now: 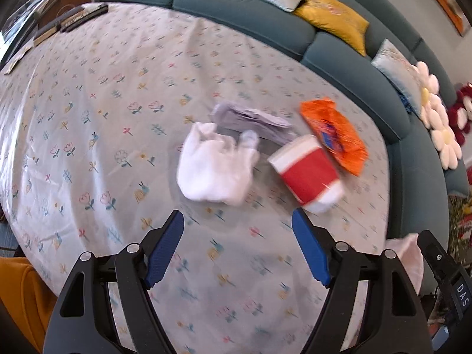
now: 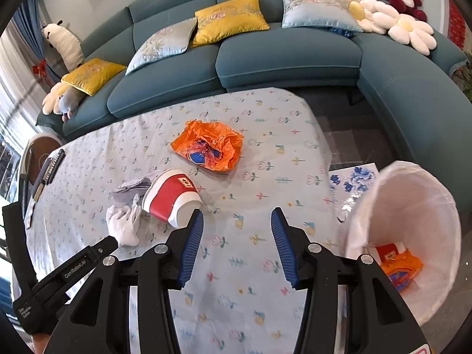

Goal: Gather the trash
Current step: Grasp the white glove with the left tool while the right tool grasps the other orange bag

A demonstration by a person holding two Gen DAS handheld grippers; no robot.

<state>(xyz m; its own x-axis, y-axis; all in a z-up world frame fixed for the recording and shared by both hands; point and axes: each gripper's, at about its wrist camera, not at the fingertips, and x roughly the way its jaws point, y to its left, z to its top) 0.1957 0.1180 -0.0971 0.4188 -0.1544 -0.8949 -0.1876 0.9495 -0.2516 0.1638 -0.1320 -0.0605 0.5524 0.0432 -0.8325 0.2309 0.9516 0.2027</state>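
On the flowered tablecloth lie a crumpled white cloth, a wad of pale purple paper, a red and white paper cup on its side, and an orange plastic wrapper. My left gripper hovers open just short of the white cloth, nothing between its blue pads. The right wrist view shows the same cup, orange wrapper, white cloth and purple paper. My right gripper is open over bare tablecloth, right of the cup. A white-lined bin at the right holds orange and red wrappers.
A teal corner sofa with yellow and pale blue cushions wraps behind the table. Dark remotes lie at the table's far left end. A blue-flowered sheet sits between table and bin. The left gripper's body reaches in at the lower left.
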